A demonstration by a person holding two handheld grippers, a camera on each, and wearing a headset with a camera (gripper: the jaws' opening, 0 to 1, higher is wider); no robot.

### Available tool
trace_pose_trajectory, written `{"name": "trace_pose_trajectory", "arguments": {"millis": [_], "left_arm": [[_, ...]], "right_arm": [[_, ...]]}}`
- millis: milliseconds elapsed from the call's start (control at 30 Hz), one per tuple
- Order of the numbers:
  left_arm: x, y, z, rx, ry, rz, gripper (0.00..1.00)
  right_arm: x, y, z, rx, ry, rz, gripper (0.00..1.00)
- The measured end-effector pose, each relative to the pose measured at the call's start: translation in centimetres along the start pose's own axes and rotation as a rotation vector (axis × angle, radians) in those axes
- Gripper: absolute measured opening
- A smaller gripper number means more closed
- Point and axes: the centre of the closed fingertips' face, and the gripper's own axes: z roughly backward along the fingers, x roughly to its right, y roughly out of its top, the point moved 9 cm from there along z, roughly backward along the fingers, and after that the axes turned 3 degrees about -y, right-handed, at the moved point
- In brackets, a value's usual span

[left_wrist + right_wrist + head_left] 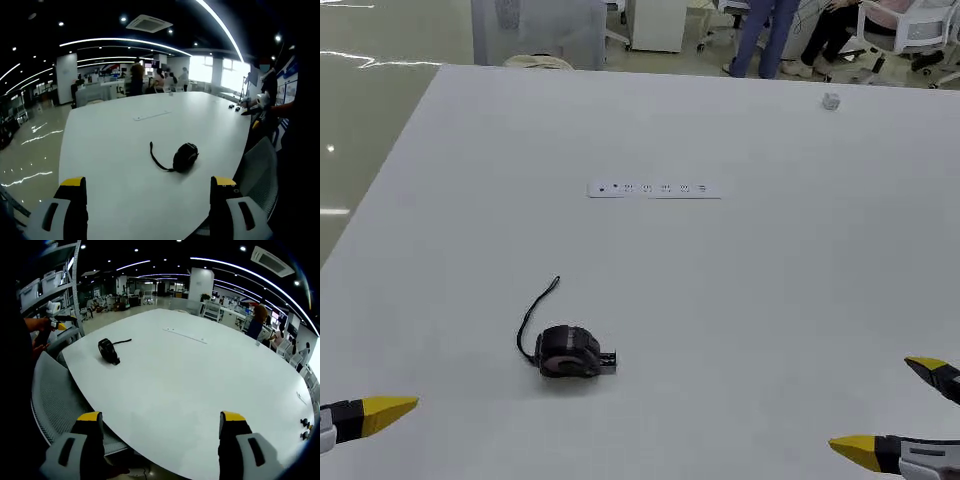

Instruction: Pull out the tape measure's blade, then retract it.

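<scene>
A black tape measure [570,352] lies on the white table [740,280], its wrist strap [534,312] curling up and left and its blade tip pointing right, blade wound in. It also lies ahead in the left gripper view as the tape measure [185,156] and far left as the tape measure [108,350] in the right gripper view. My left gripper [148,187] is open, its yellow tip [382,411] at the lower left edge, well short of the tape. My right gripper [161,421] is open at the lower right [898,410], far from the tape.
A white power strip [654,189] lies flat in the table's middle. A small pale object [831,101] sits near the far right edge. People and office chairs stand beyond the far edge. A mesh chair [55,400] is beside the table's near edge.
</scene>
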Motion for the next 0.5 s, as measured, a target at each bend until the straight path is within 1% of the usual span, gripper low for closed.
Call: {"name": "trace_pose_trajectory", "arguments": {"millis": [33, 67, 100, 133, 200, 267, 333, 400, 433, 500], "left_arm": [[0.2, -0.1, -0.2, -0.002, -0.018, 0.003, 1.0], [0.3, -0.1, -0.4, 0.0, -0.019, -0.003, 1.0], [0.4, 0.0, -0.7, 0.006, -0.023, -0.041, 1.0], [0.4, -0.1, -0.8, -0.002, -0.018, -0.05, 1.0], [0.5, 0.0, -1.3, -0.006, -0.041, -0.033, 1.0], [0.6, 0.1, -1.8, -0.016, -0.056, -0.028, 1.0], [0.8, 0.2, -2.3, -0.016, -0.079, -0.038, 1.0], [0.8, 0.4, -2.8, -0.018, -0.078, -0.054, 1.0], [0.8, 0.5, -3.2, -0.022, -0.091, -0.048, 1.0], [0.9, 0.6, -3.9, -0.025, -0.116, -0.048, 1.0]], "right_arm": [[-0.1, 0.2, -0.2, 0.004, 0.004, 0.014, 0.98], [-0.2, 0.4, -0.4, 0.01, 0.001, 0.028, 1.0], [-0.3, 0.6, -0.8, 0.017, 0.003, 0.036, 1.0], [-0.3, 0.7, -1.0, 0.018, 0.006, 0.033, 1.0], [-0.4, 1.0, -1.7, 0.017, 0.015, 0.039, 1.0], [-0.2, 0.9, -2.3, 0.018, 0.022, 0.05, 1.0], [0.0, 0.8, -2.9, 0.016, 0.026, 0.063, 1.0], [0.2, 0.8, -3.3, 0.015, 0.036, 0.072, 1.0], [0.2, 0.7, -3.6, 0.009, 0.044, 0.08, 1.0], [0.2, 0.9, -4.2, 0.012, 0.053, 0.098, 0.99]]}}
